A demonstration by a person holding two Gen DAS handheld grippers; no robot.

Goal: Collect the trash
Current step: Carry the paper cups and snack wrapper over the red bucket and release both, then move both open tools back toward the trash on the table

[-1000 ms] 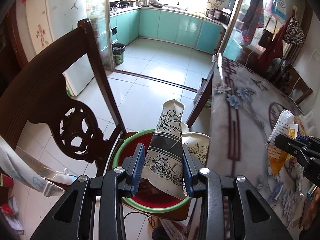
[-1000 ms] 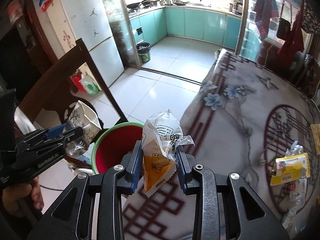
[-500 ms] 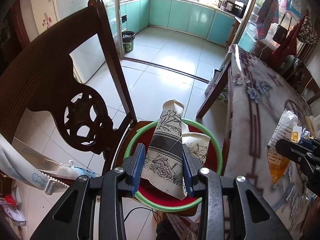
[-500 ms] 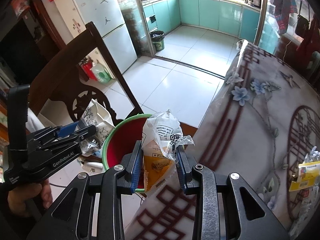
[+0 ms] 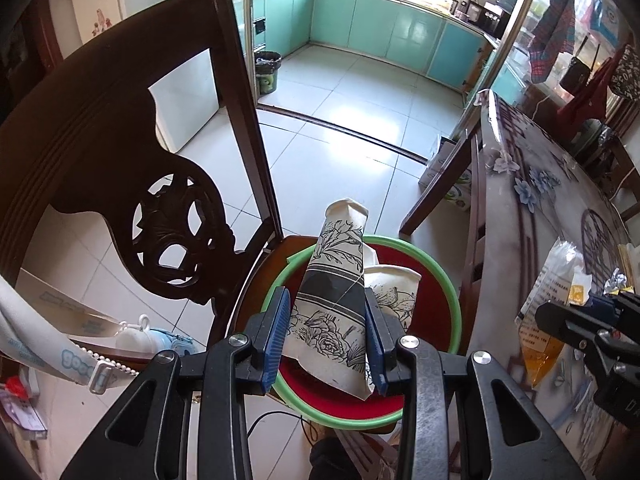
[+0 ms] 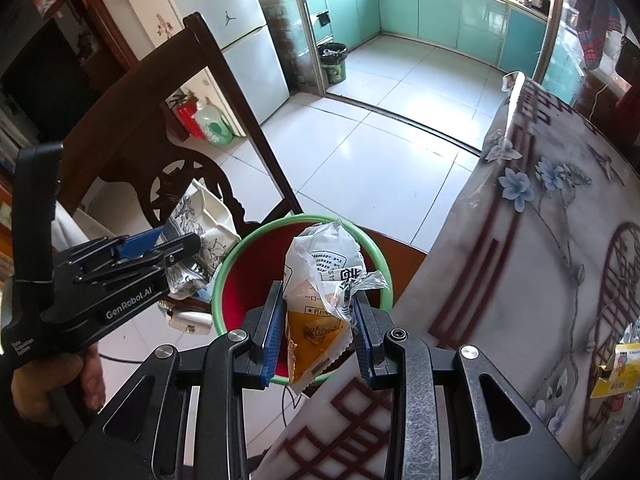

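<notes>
left gripper (image 5: 326, 336) clamps a flattened paper cup (image 5: 334, 300) over the red basin (image 5: 448, 284). right gripper (image 6: 316, 328) pinches a snack wrapper (image 6: 320, 292) above that basin's rim.

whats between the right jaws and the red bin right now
Only the snack wrapper the right gripper is clamped on; it hangs over the near rim of the red bin, with nothing else in between. The right wrist view shows this.

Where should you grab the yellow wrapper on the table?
Take the yellow wrapper by its raised, crinkled clear end, coming down from above. It lies flat on the table, so a flat edge gives the pads little to pinch. Both hand-held grippers are full now.
</notes>
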